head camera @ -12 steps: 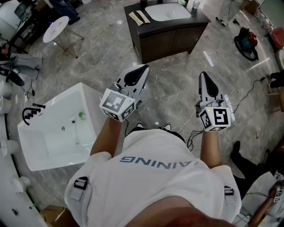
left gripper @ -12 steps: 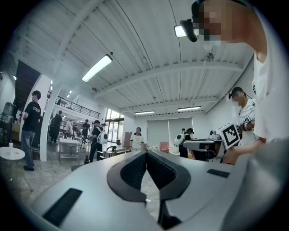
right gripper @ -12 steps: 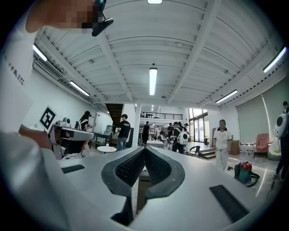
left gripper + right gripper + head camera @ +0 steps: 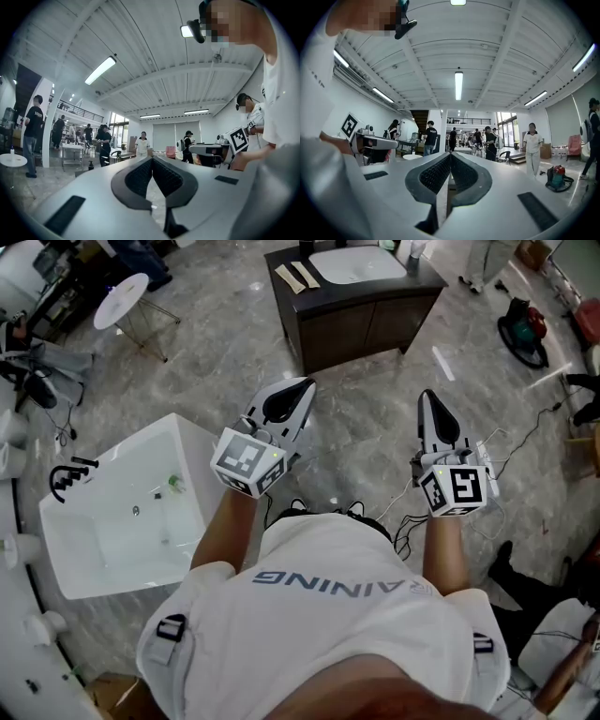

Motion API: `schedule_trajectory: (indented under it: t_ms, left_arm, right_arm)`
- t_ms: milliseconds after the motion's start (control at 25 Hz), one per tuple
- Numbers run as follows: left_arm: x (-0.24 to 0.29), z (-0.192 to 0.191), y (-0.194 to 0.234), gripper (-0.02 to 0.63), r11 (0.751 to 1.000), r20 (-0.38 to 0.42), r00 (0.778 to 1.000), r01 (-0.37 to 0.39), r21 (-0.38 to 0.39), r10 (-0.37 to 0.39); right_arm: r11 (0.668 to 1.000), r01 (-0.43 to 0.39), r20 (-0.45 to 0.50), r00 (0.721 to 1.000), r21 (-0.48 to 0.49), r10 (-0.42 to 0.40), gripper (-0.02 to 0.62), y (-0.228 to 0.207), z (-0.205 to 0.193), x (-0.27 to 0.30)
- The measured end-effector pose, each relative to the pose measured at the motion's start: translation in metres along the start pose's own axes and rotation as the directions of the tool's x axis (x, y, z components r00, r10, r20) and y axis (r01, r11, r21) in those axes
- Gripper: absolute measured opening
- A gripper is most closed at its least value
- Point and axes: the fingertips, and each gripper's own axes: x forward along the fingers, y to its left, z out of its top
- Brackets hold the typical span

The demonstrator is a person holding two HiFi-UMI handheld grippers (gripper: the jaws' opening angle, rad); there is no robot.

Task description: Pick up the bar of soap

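1. The left tool (image 4: 306, 384), a white 2-jaw piece with black ribbed pads, is held up in front of the person's chest. Its jaws are pressed together with nothing between them, and the left gripper view shows only the hall beyond its tips.
2. The right tool (image 4: 427, 397), of the same make, is likewise closed tight and empty.
3. No bar of soap can be made out for certain.
   - The likeliest place is the dark brown cabinet tabletop (image 4: 328, 292) far ahead across the grey marble floor (image 4: 225, 362). There, 2 pale flat strips (image 4: 298, 277) lie just beside the white oval basin (image 4: 356, 263), but they are too small to tell whether either is soap.
   - A small green object (image 4: 174, 482) sits in the white rectangular tub (image 4: 103, 540) at the person's left. It is equally unidentified.
4. By judgement, a soap bar should be light, stiff and hard, but slick, and more so if wet. A hard squeeze could dent it or shoot it out sideways.
5. The best hold would be across its 2 long sides at mid-length, pads square to the faces, with moderate pressure. The ribbed pads should help against slipping.
6. Both tools are well apart from either candidate, and the chosen one would have to open before closing in.
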Motion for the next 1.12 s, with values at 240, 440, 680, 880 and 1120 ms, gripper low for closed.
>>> schedule_trajectory:
  t_ms: [240, 440, 680, 880, 1120]
  left_arm:
    - [0.004, 0.000, 0.001, 0.009, 1.000, 0.000, 1.000, -0.003, -0.002, 0.003]
    - [0.008, 0.000, -0.001, 0.009, 1.000, -0.003, 1.000, 0.000, -0.002, 0.000]
    - [0.021, -0.002, -0.007, 0.009, 1.000, -0.011, 1.000, -0.010, 0.003, 0.010]
    - [0.043, -0.001, -0.023, 0.009, 1.000, -0.015, 1.000, -0.025, 0.008, 0.025]
    - [0.075, -0.007, -0.052, 0.009, 0.999, -0.033, 0.999, -0.042, 0.012, 0.042]
  right_arm:
    - [1.000, 0.014, -0.001, 1.000, -0.008, -0.014, 0.013, -0.004, 0.001, 0.001]
    - [1.000, 0.017, -0.006, 1.000, -0.009, -0.017, 0.013, -0.009, 0.000, 0.002]
    - [1.000, 0.016, -0.003, 1.000, 0.006, -0.016, 0.012, -0.026, -0.006, -0.002]
    - [1.000, 0.005, -0.006, 1.000, 0.015, -0.005, 0.012, -0.055, -0.010, -0.008]
    - [0.999, 0.015, 0.044, 0.999, 0.037, -0.016, 0.014, -0.103, -0.010, -0.023]
